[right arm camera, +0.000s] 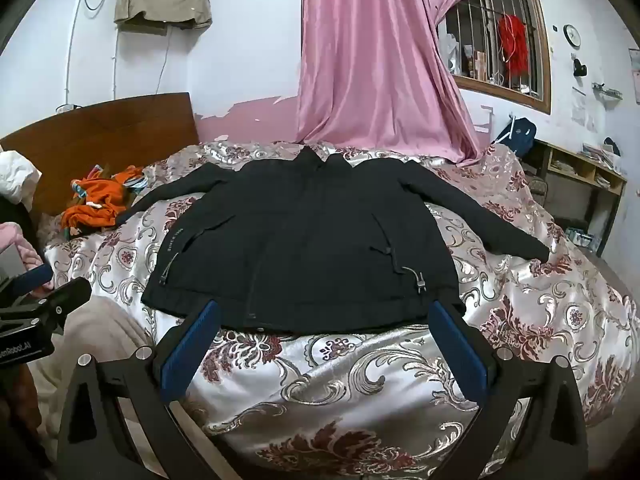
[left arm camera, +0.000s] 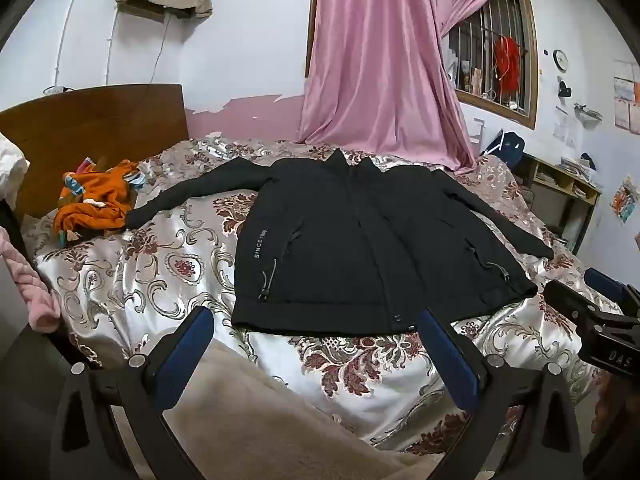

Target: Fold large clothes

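Both grippers — left gripper (left arm camera: 316, 344) and right gripper (right arm camera: 326, 338) — gape empty; black zip-front fabric jacket (right arm camera: 304, 240) lies ahead, sleeves spread crosswise, hem nearest.

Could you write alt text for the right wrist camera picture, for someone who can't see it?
A black jacket lies spread flat, sleeves out, on a floral bedspread. The right gripper hovers at its hem, jaws wide open and empty.

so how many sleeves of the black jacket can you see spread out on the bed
2. One sleeve stretches left toward the orange clothes; the other sleeve runs right and toward the bed's near edge. Neither is folded yet.
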